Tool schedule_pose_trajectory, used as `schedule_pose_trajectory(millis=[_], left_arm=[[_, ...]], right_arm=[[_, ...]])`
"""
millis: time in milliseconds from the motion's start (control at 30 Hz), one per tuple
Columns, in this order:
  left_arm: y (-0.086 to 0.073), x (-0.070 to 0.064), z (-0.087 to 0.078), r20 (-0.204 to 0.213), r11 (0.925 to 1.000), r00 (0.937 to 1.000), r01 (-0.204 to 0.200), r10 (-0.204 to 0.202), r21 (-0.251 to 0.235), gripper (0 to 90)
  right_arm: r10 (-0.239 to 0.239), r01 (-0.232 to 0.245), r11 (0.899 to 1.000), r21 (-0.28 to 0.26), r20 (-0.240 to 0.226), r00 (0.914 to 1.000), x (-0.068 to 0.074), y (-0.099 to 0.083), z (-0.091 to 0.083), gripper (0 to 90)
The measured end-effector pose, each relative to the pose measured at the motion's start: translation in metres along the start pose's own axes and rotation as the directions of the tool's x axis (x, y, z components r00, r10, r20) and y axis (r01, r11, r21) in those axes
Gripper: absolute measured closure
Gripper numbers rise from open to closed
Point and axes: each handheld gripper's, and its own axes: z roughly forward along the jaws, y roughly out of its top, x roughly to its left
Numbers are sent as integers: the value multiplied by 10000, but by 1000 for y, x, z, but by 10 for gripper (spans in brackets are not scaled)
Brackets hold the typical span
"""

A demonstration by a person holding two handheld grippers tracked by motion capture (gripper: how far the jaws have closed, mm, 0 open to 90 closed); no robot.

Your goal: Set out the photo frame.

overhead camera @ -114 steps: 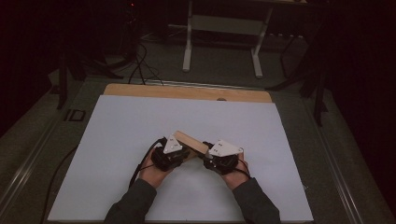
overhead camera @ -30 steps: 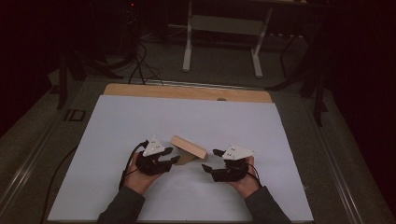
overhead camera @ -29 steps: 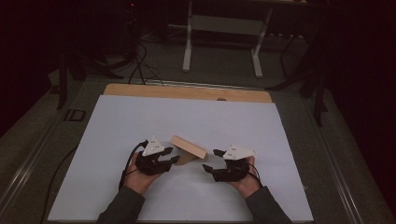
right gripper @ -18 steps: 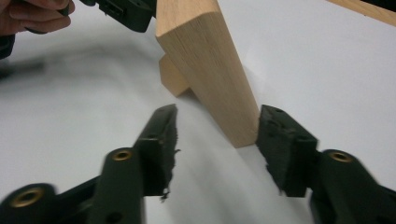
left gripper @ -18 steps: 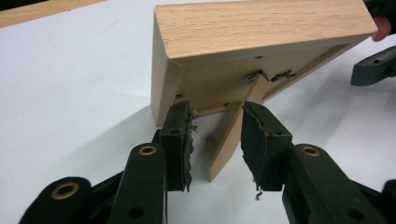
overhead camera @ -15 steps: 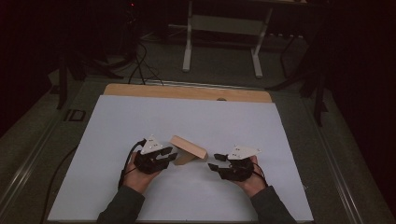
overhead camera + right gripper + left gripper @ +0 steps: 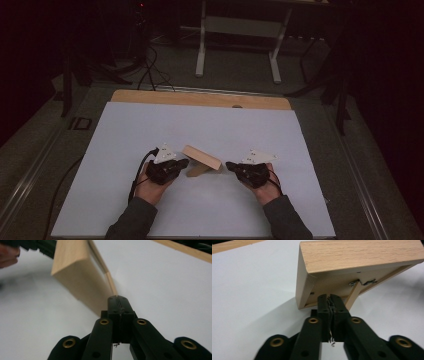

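Can't see much of the wood block's (image 7: pixel 201 159) underside, it's tilted mid-bench (image 7: pixel 125 125). Left claw (image 7: pixel 331 300) pinched closed at its lower edge; right claw (image 7: pixel 118 301) closed too, holding nothing, just beside it.

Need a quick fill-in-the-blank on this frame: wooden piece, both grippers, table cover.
1. The wooden stand rests on a table cover whose colour is ____.
2. In their own views, the jaws of the left gripper and the right gripper are both ____.
3. In the high view, the wooden stand lies ____ the two grippers.
4. Along the far edge of the cover shows a bare strip of ____ tabletop.

Missing words: white; shut; between; wooden
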Motion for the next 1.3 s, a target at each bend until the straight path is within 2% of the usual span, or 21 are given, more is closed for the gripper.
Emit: schedule_pose_trajectory(millis=[233,467,600,733,1300], left_arm=[[7,-3,7,7,9999,9999,-117,117,90,900],[7,-3,12,-78,9997,10000,-36,38,249,900],[7,-1,13,-92,9996,10000,-5,7,282,900],[6,-1,16,-99,9993,9999,25,-21,376,900],[8,1,28,-80,9975,10000,-16,21,711,900]], right_arm=[[569,-566,9977,-360,82,9983,-5,9,6,898],[1005,-1001,9931,-612,34,9949,-7,13,15,896],[1019,-1026,9930,-591,-154,9947,-5,14,20,897],[1134,-1144,9916,-599,-195,9934,-5,13,21,897],[1007,-1019,9931,-578,-234,9946,-2,10,17,897]])
